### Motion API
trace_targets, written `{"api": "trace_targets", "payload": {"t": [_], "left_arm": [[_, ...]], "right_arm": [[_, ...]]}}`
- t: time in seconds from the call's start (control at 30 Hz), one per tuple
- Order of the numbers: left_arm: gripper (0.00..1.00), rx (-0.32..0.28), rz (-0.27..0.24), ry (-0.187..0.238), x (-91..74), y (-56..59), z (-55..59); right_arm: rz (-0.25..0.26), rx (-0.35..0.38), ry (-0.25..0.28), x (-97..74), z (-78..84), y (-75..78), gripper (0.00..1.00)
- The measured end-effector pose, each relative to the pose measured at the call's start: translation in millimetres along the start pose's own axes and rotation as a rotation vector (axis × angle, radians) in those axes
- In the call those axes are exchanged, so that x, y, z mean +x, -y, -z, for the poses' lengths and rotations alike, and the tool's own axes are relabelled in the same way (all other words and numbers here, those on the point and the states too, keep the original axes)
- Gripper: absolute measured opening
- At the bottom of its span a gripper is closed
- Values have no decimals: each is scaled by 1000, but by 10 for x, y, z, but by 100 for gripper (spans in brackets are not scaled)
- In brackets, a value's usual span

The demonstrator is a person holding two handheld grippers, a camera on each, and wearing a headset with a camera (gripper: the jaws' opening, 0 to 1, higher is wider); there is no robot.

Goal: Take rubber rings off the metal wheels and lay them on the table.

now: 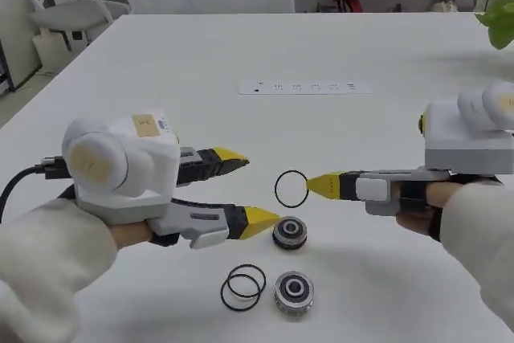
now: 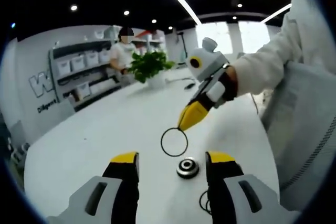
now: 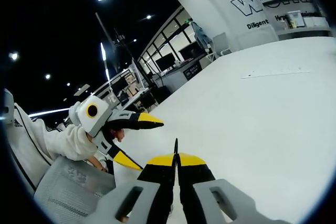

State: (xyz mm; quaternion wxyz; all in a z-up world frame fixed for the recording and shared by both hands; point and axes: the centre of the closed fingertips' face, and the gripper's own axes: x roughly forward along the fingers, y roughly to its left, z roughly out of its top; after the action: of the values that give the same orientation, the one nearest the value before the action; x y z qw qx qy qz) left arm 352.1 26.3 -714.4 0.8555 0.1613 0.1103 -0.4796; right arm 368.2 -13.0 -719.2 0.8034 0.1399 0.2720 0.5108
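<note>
Right gripper (image 1: 321, 185): jaws are pinching shut on one black ring (image 1: 275, 189). It is hanging from the yellow tips, off the tabletop (image 1: 241, 54) as far as I can judge. In the right gripper view the ring is showing edge-on as a thin dark line between the closed tips.

Left gripper (image 1: 255, 186): jaws are standing wide, gripping nothing. Its lower tip is sitting just beside the far wheel (image 1: 289, 232). In the left gripper view that wheel is lying ahead, between the two open tips, untouched.

Near wheel (image 1: 294, 291) is resting closer to the person. Its rim is looking bright and knurled, so probably stripped. The far wheel's rim is looking darker and may be carrying rubber, but I cannot tell for sure.

Two loose rings (image 1: 222, 292) are lying overlapped on the tabletop, just left of the near wheel.

Step in hand, as I am reading it: a ring is off its wheel and is waiting to be laid down.

Next move is calling for lowering the right tips until the ring is lying flat, near the loose pair and clear of both wheels, then easing the jaws apart. The ring is thin and limp and may be clinging to one tip on release. The left jaws are looking placed to steady the far wheel for another pull.
</note>
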Motion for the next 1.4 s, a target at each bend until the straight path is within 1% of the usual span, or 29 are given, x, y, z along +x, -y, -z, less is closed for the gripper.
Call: {"api": "trace_targets", "payload": {"t": [0.07,0.2,0.3,0.43,0.57,0.63,0.7,0.87,1.0,1.2,1.3,1.4], "left_arm": [[54,1,-4,3,-29,-5,-18],[55,-20,-29,31,-144,-37,-104],[56,-29,-44,44,-212,-66,-132],[59,-43,-71,46,-329,-100,-123],[66,-93,-91,49,-445,-102,-69],[70,-103,-100,45,-480,-105,-44],[74,-107,-114,46,-527,-122,-40],[75,-127,-138,67,-641,-141,-54],[78,-132,-148,72,-718,-111,-15],[80,-156,-125,82,-774,-14,50],[84,-175,-116,63,-767,23,94],[89,-171,-110,57,-753,47,112]], "right_arm": [[-8,-15,3,2,-30,-47,0],[-25,-34,8,6,-68,-134,0],[-33,-44,8,11,-83,-179,0],[-45,-56,10,10,-104,-238,0],[-56,-69,9,21,-120,-295,0],[-63,-72,7,31,-119,-322,0],[-69,-82,-2,47,-99,-359,0],[-92,-107,-32,93,-36,-458,0],[-113,-124,-61,136,34,-529,0],[-137,-133,-101,189,143,-601,0],[-146,-136,-121,207,202,-628,0],[-158,-139,-141,229,261,-660,0]]}}
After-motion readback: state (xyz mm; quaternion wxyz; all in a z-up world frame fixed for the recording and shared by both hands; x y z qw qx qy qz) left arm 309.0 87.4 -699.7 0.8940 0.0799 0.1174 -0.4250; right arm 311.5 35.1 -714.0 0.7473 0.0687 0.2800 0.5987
